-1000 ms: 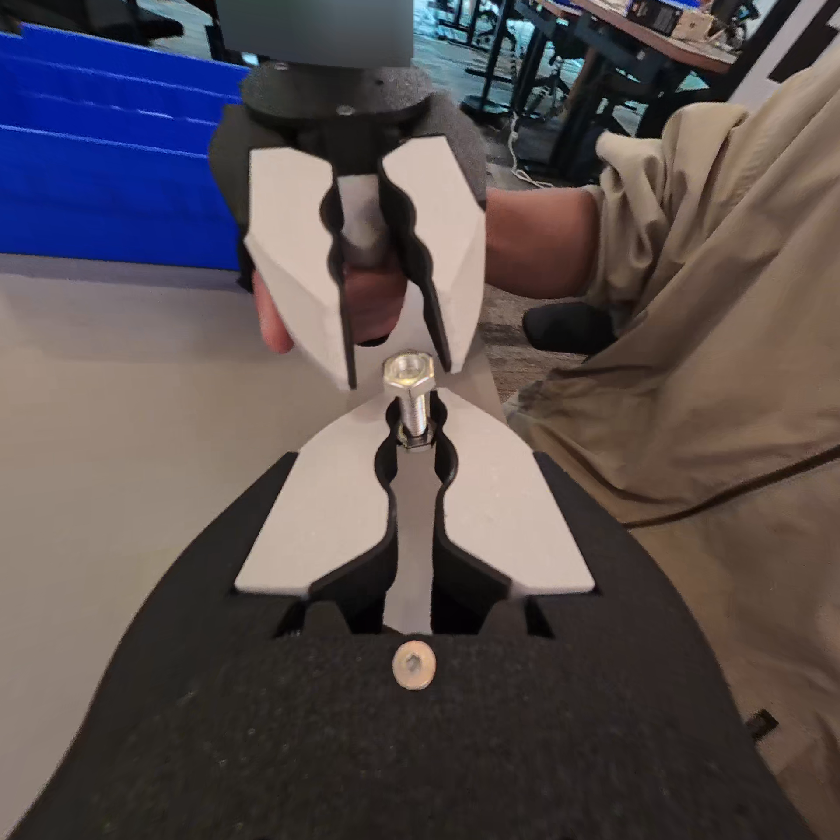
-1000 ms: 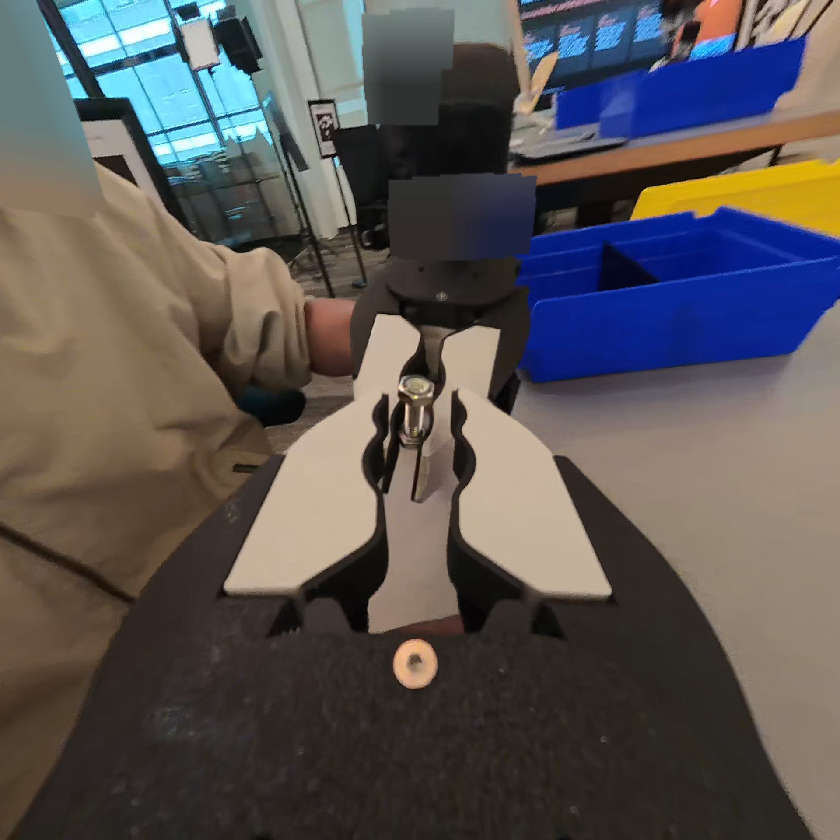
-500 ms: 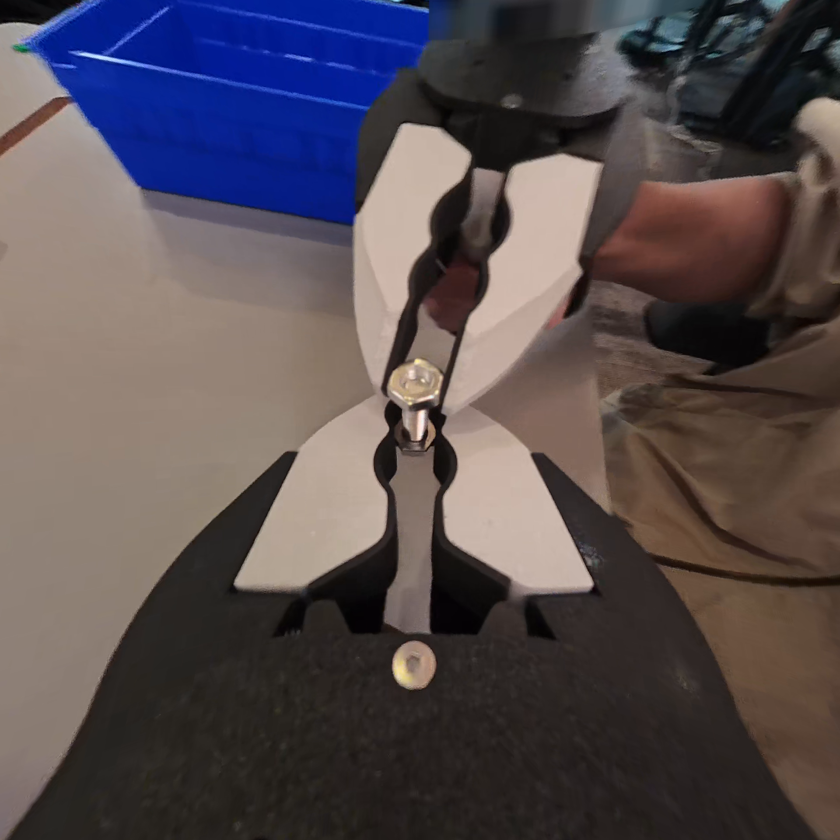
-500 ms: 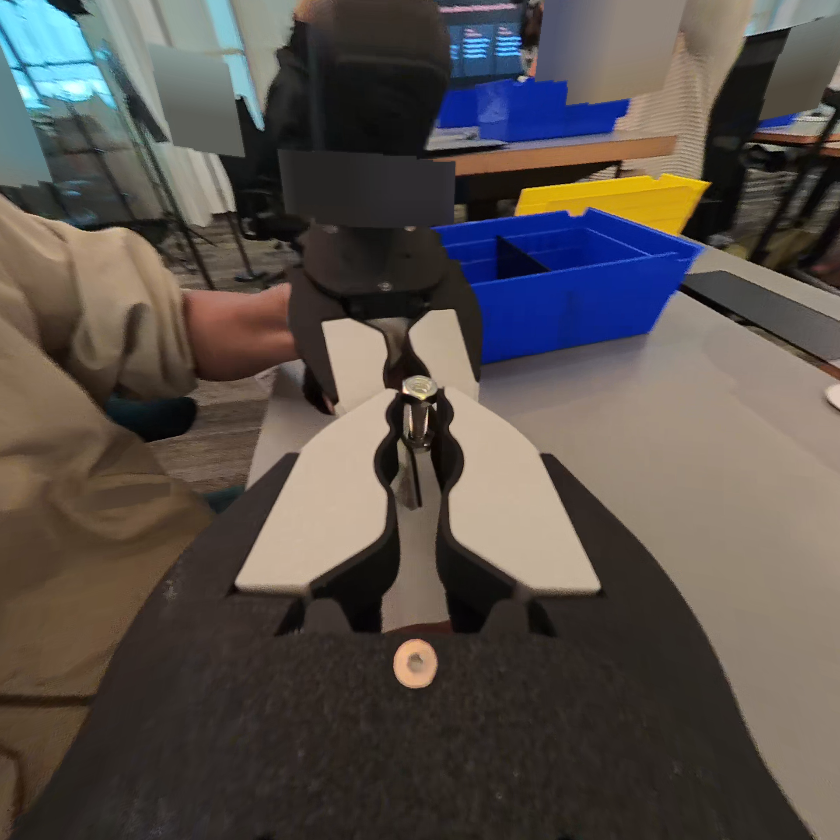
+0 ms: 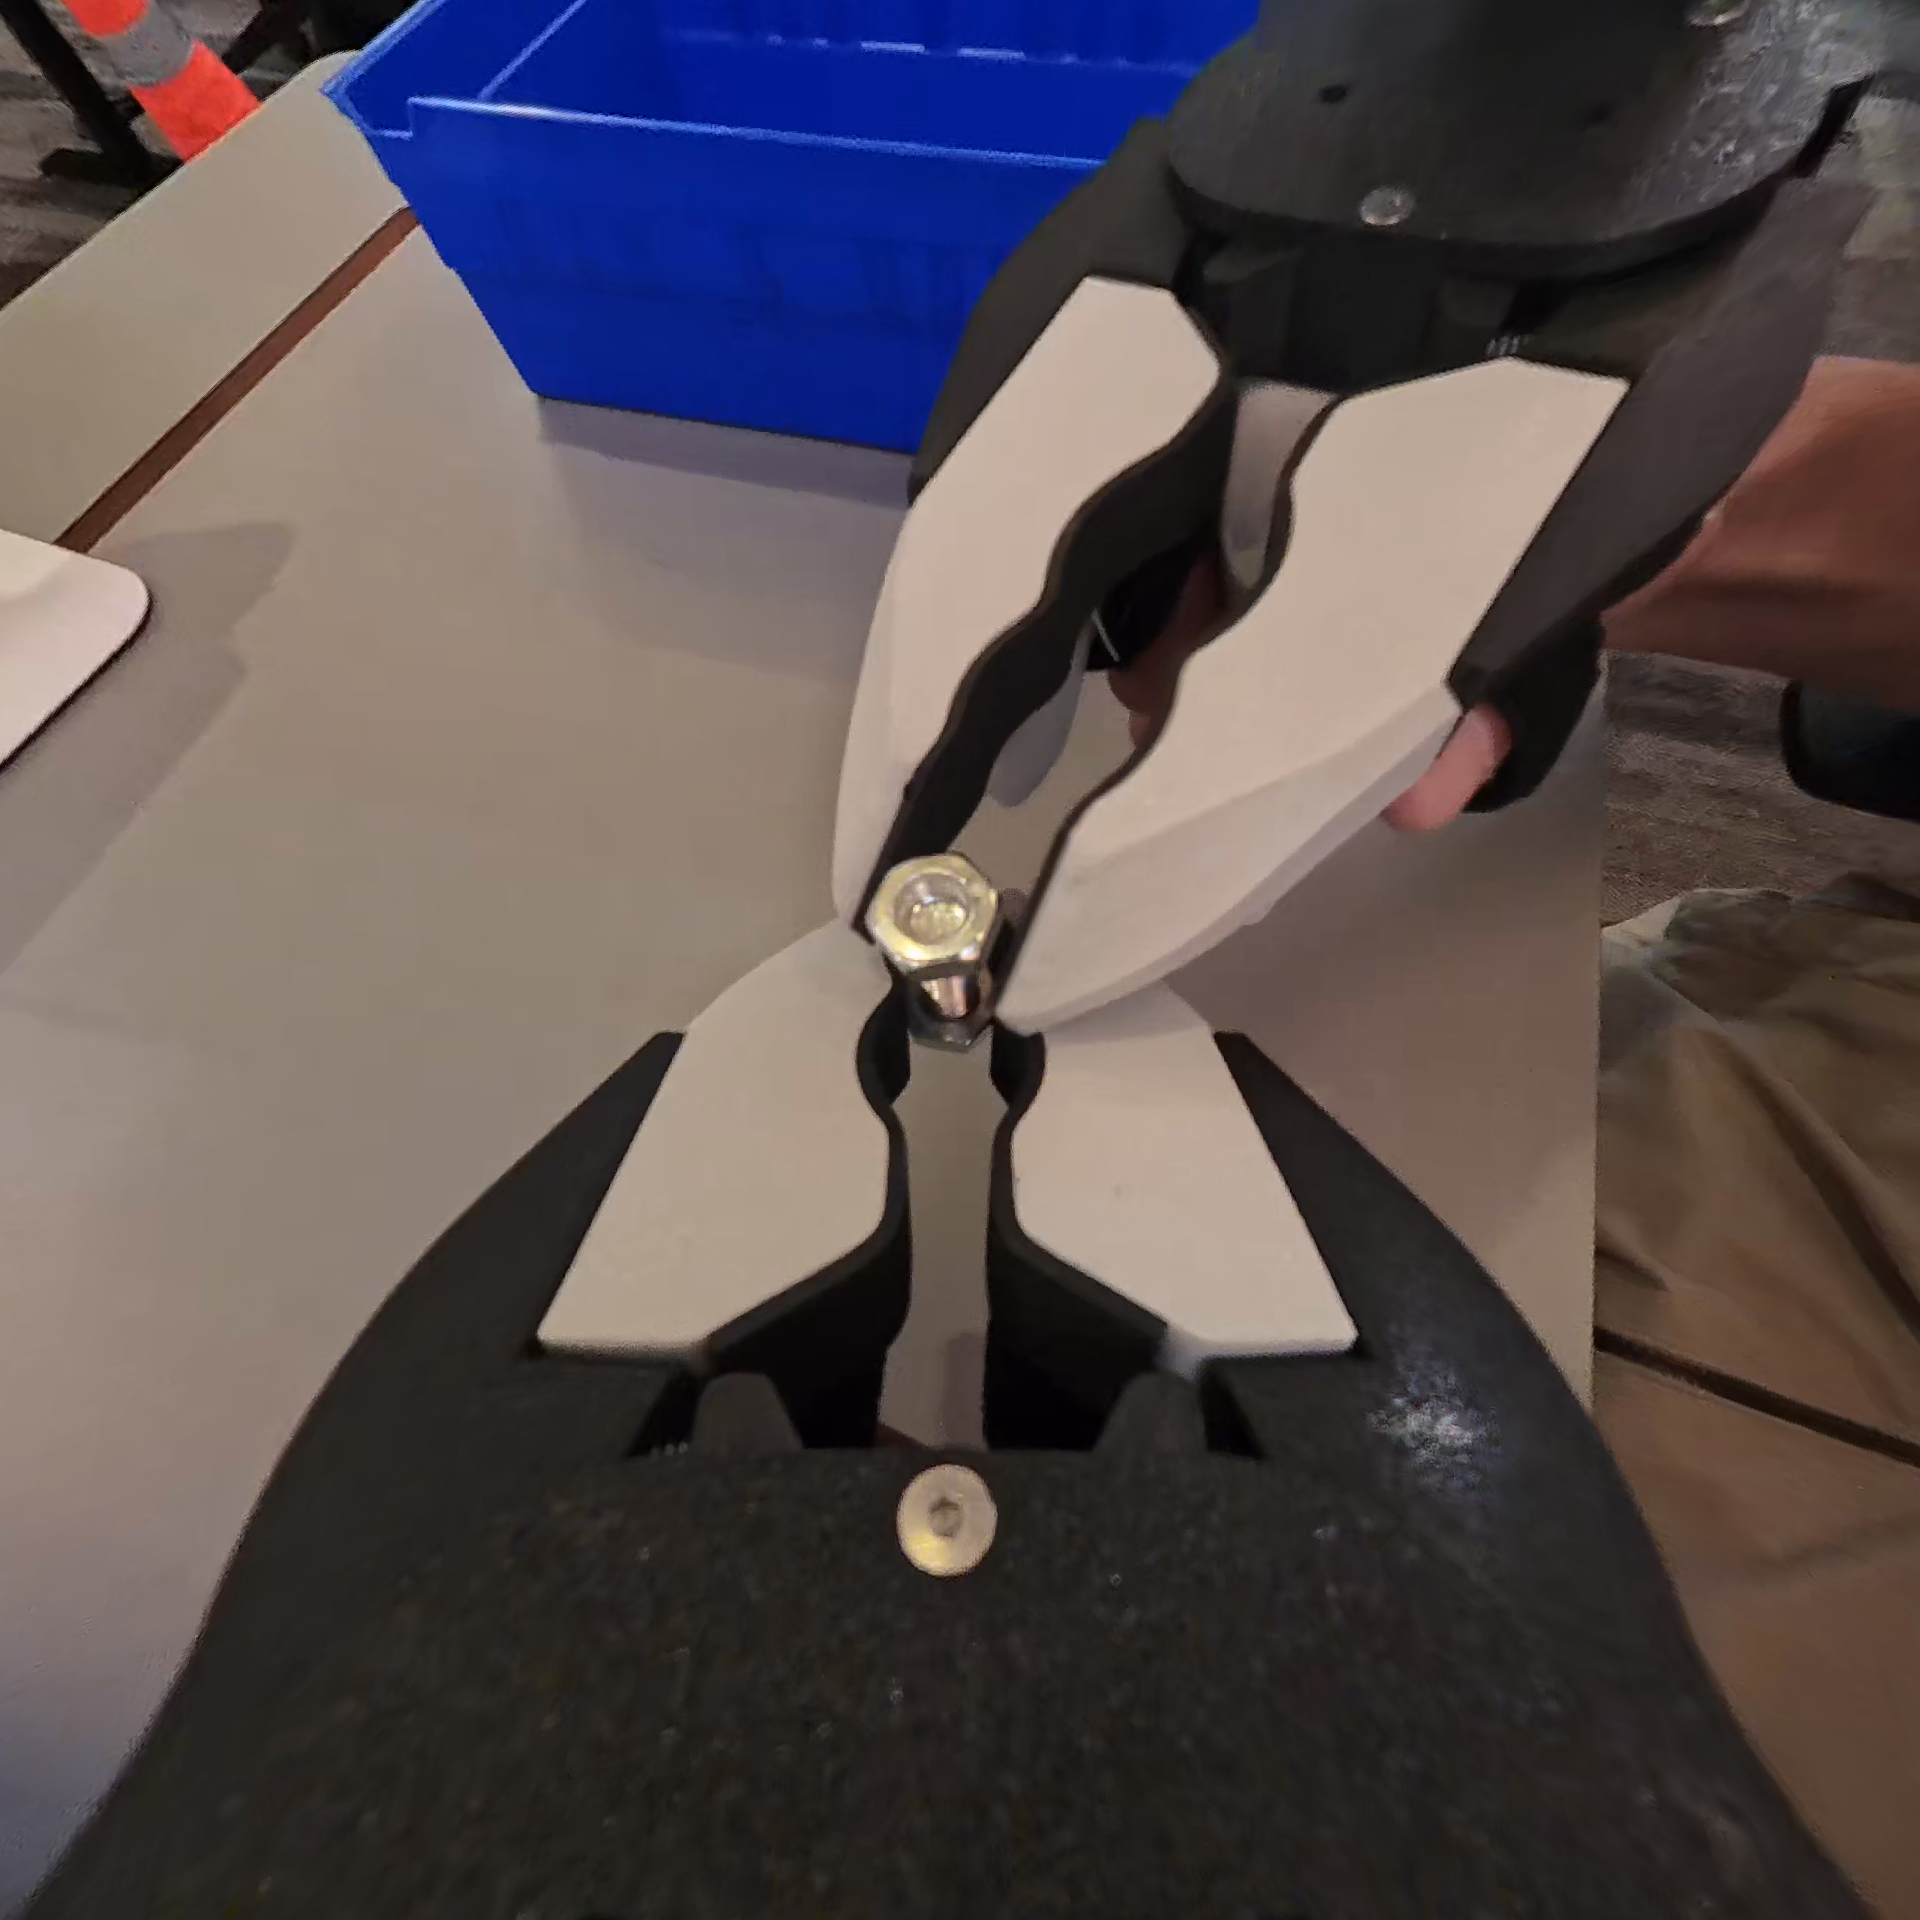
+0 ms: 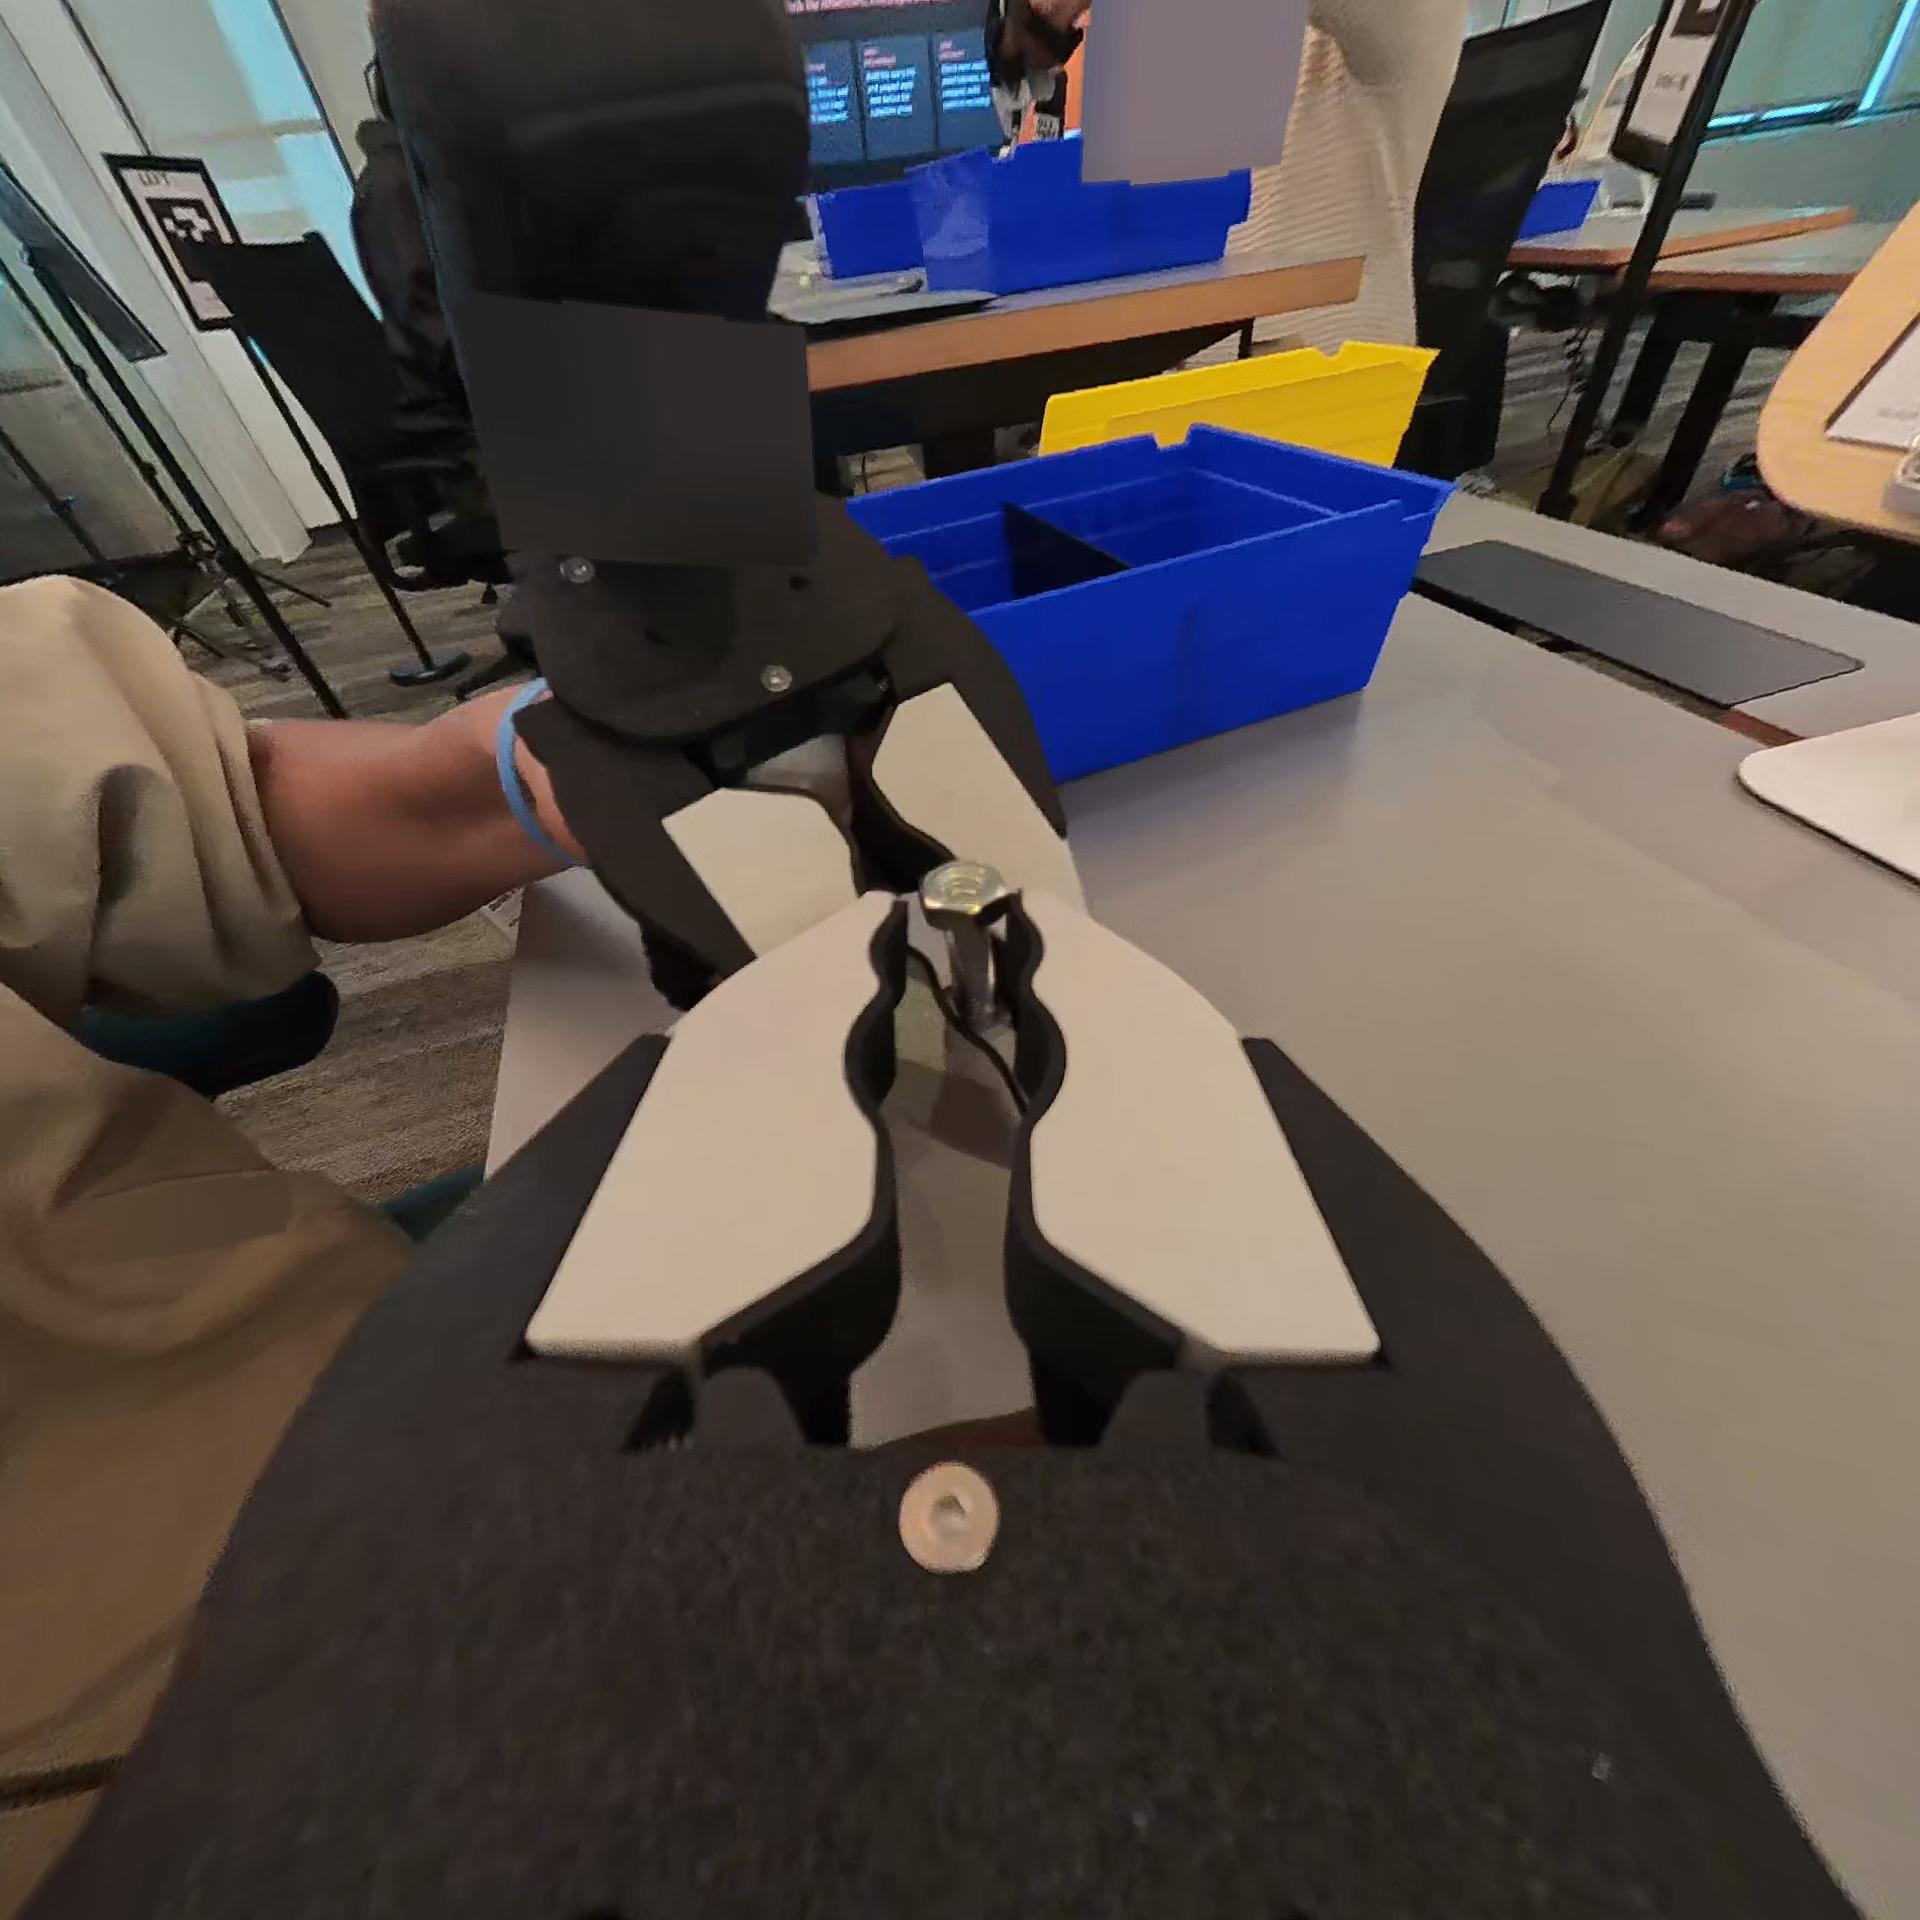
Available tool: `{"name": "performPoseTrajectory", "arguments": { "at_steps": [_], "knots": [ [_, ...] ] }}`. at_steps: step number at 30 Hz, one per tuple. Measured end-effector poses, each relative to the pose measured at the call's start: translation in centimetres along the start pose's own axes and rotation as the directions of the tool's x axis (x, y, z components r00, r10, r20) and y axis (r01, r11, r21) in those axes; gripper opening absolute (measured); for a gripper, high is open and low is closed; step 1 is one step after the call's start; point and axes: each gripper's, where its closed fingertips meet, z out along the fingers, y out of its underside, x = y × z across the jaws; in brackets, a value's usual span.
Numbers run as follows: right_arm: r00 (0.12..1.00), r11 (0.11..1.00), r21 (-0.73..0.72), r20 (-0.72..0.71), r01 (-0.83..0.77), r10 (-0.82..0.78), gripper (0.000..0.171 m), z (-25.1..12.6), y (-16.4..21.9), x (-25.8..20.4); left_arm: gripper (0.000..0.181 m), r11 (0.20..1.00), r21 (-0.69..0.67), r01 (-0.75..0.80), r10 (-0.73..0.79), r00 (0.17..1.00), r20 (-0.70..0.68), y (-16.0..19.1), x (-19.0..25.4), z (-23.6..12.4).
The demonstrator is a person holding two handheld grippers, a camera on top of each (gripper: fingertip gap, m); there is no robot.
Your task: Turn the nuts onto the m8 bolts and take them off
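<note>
**Two tongs on one bolt, nut end low**

Both tongs meet mid-air over the table point(image 5: 416, 727), tip to tip. In the left wrist view the right gripper point(image 5: 940, 961) comes in from 1 o'clock, narrow, pinched on the hex head of the bolt point(image 5: 928, 916). The left gripper point(image 5: 943, 1029) comes up from 6 o'clock, also narrow, and seems clamped on the nut point(image 5: 948, 1034) sitting on the shank just below the head. Only a short bit of shank shows between them.

Why held so: one tool locks the bolt and the other takes the nut, so twisting one against the other runs the thread. Opposed tips keep both tools roughly on the bolt's axis; probably that's the point, since a skewed nut would bind. Whether it's going on or coming off, can't tell.

In the right wrist view the bolt point(image 6: 966, 935) stands between that gripper's point(image 6: 961, 920) tips w/ a hex end at 12 o'clock; which end that is isn't clear.

Around: a blue bin point(image 5: 727, 208) at 11 o'clock, near but not touching; a white pad point(image 5: 52, 634) at 9; an orange-striped post point(image 5: 177, 73) beyond the table edge. The right view adds a yellow bin point(image 6: 1247, 400) behind the blue bin and a black mat point(image 6: 1621, 634) at 2. Nothing blocks the work, but the tips crowd each other, so there's little swing room.
</note>
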Motion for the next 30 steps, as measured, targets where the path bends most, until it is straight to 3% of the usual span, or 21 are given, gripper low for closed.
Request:
{"name": "performPoseTrajectory", "arguments": {
  "at_steps": [4,8,13,19,20,24,27,30],
  "knots": [
    [0.995,0.998,0.032,0.087,0.051,-0.053,0.014,-0.4,-0.6,-1.4,0.010,0.999,0.025,-0.022,0.026,0.985,-0.172,-0.5,2.4,-1.0],
    [0.965,0.997,0.066,0.255,0.046,-0.062,0.013,-1.2,-1.4,-3.4,0.010,0.994,0.105,-0.030,0.072,0.905,-0.420,-1.2,4.8,-2.5],
    [0.910,0.996,0.092,0.413,0.008,-0.046,0.013,-1.9,-2.1,-4.8,0.011,0.991,0.133,-0.024,0.096,0.818,-0.568,-1.7,6.6,-3.7],
    [0.708,0.956,0.143,0.702,-0.254,0.083,0.014,-3.8,-4.3,-5.6,0.010,0.987,0.148,0.063,0.074,0.641,-0.764,-1.7,8.2,-5.0],
    [0.691,0.951,0.138,0.717,-0.276,0.097,0.013,-3.9,-4.3,-5.3,0.010,0.982,0.167,0.083,0.074,0.650,-0.756,-1.9,7.8,-4.9],
    [0.798,0.960,0.149,0.594,-0.237,0.105,0.014,-2.7,-3.7,-2.9,0.010,0.983,0.165,0.081,0.050,0.746,-0.665,-1.6,5.5,-3.7],
    [0.943,0.988,0.119,0.328,-0.096,0.052,0.014,-1.8,-2.4,0.2,0.011,0.992,0.121,0.036,0.025,0.885,-0.465,-0.5,2.3,-1.9],
    [0.999,0.998,0.060,0.043,0.025,-0.028,0.014,-1.7,-1.7,2.6,0.011,0.997,0.072,-0.011,0.031,0.962,-0.272,1.3,-0.6,-0.4]
  ]
}}
